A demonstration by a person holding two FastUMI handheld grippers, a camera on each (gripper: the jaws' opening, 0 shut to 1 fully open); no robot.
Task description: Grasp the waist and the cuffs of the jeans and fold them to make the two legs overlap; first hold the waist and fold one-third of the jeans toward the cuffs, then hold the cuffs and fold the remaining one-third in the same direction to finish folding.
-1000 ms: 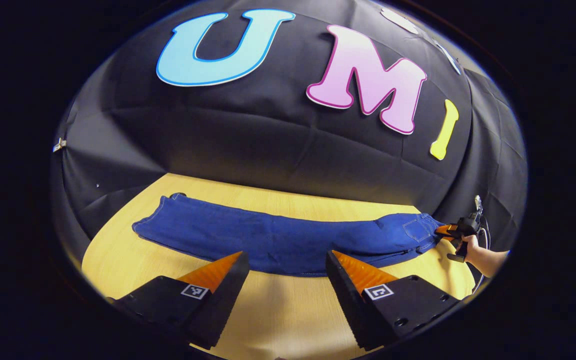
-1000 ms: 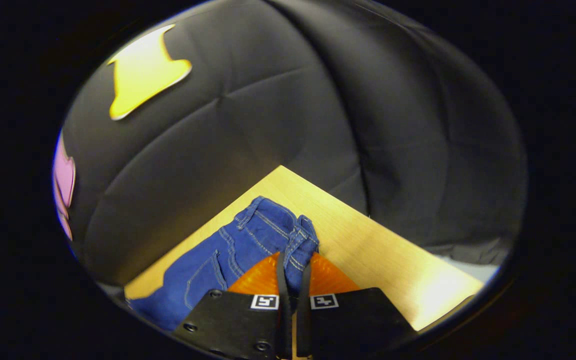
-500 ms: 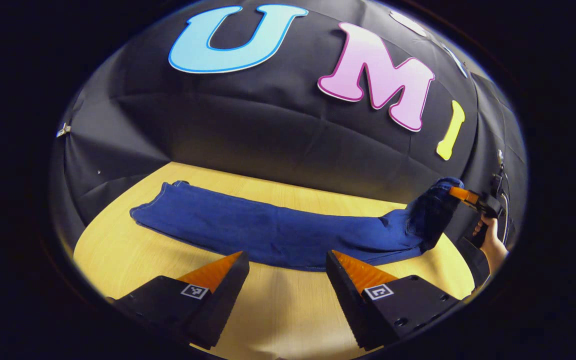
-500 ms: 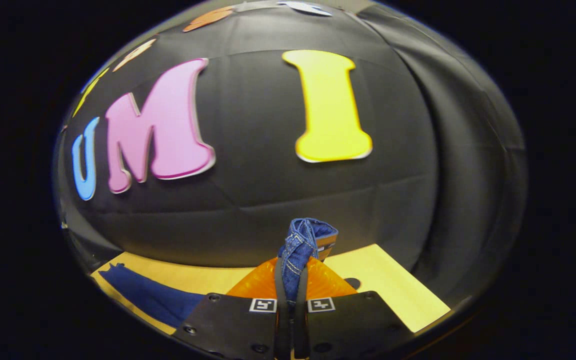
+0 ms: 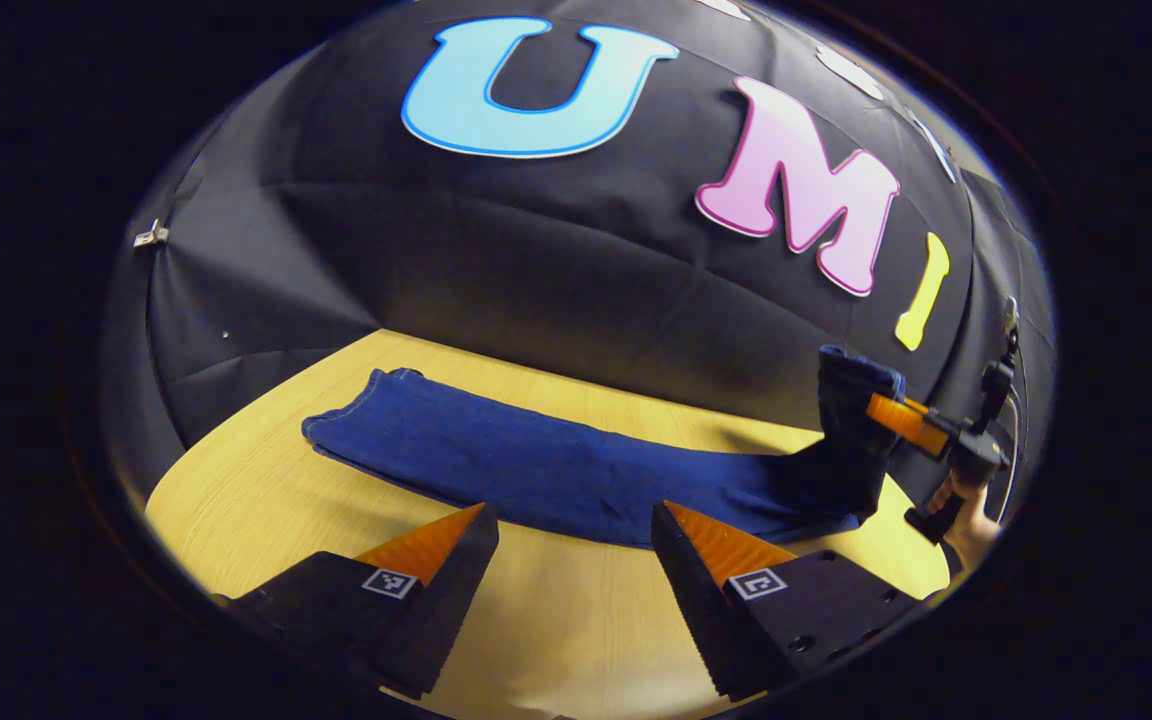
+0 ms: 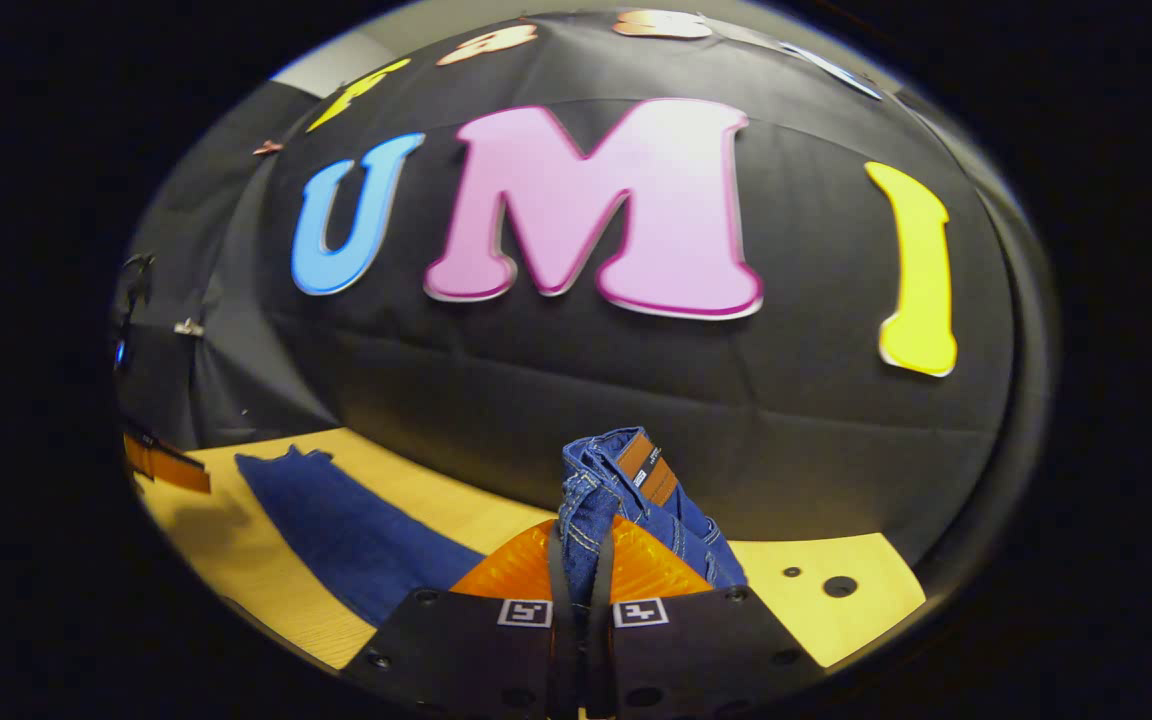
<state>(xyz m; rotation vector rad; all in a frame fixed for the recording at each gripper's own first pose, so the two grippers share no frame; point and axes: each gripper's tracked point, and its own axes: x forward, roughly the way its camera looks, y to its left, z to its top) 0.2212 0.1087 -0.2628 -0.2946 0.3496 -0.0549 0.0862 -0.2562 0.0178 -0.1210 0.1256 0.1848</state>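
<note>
The blue jeans (image 5: 556, 465) lie lengthwise on the wooden table (image 5: 256, 490), legs overlapped, cuffs (image 5: 376, 395) at the far left. Their waist end (image 5: 851, 400) stands lifted off the table at the right, pinched by my right gripper (image 5: 886, 412), which a hand (image 5: 961, 515) holds. In the right gripper view the gripper (image 6: 581, 545) is shut on the waistband (image 6: 626, 475), whose brown patch faces up; the legs (image 6: 356, 530) stretch away to the left. My left gripper (image 5: 571, 540) hovers open just in front of the jeans' middle, holding nothing.
The black booth wall rises right behind the table's far edge. Two small holes (image 6: 839, 586) mark the table (image 6: 836, 620) near the waist end. An orange finger of the left gripper (image 6: 166, 465) shows at the left edge of the right gripper view.
The right gripper has raised the waist off the table and swung round to face along the legs. The left gripper stayed open and drifted slightly.
</note>
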